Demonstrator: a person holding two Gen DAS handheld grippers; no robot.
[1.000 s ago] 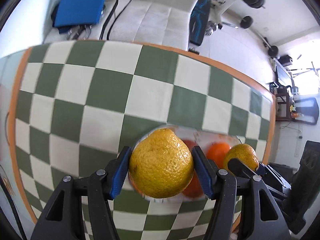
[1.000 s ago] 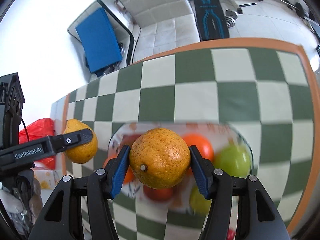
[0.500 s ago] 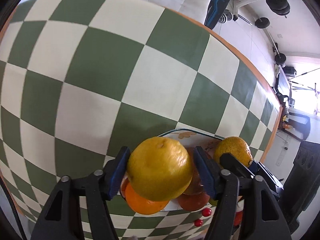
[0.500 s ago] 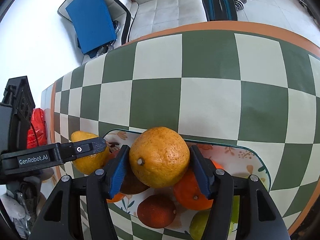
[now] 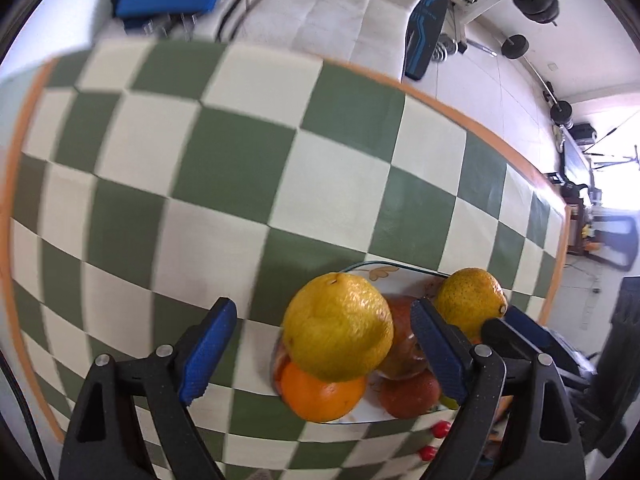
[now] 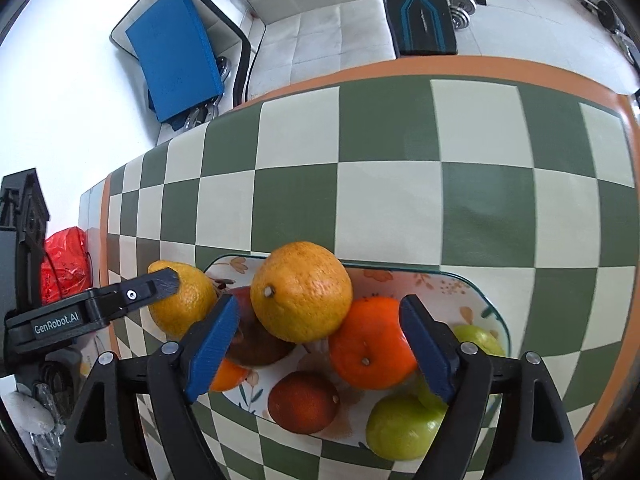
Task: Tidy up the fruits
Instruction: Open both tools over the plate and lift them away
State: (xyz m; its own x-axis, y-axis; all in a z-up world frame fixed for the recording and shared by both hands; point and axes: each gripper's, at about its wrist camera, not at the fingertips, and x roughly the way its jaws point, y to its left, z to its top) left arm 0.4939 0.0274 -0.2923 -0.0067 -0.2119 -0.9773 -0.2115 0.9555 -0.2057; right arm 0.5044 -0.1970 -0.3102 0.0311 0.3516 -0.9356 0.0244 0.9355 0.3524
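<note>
A green-and-cream checkered tablecloth (image 6: 400, 200) with an orange border covers the table, and most of its far half is bare. Beyond the far edge lies a pale tiled floor with a white quilted sofa (image 6: 320, 28), a blue cushion (image 6: 176, 48) on a dark-framed seat, a black-and-blue weight bench (image 6: 420, 4) and dumbbells (image 6: 464, 8) — a barbell rack shows in the left wrist view. A red plastic bag (image 6: 66, 264) sits off the table's left edge.

Near the front, a floral plate (image 6: 452, 292) holds the fruit: a bright orange (image 6: 368, 344), a dark red-orange one (image 6: 304, 402), green apples (image 6: 404, 428). The left gripper (image 5: 324, 348) has its blue pads spread wide; a yellow citrus (image 5: 340, 340) sits between them atop the pile, touching neither pad clearly. The right gripper (image 6: 320, 340) is likewise spread, with a yellow-orange citrus (image 6: 302, 292) resting on the pile ahead of its fingers — free of both.
</note>
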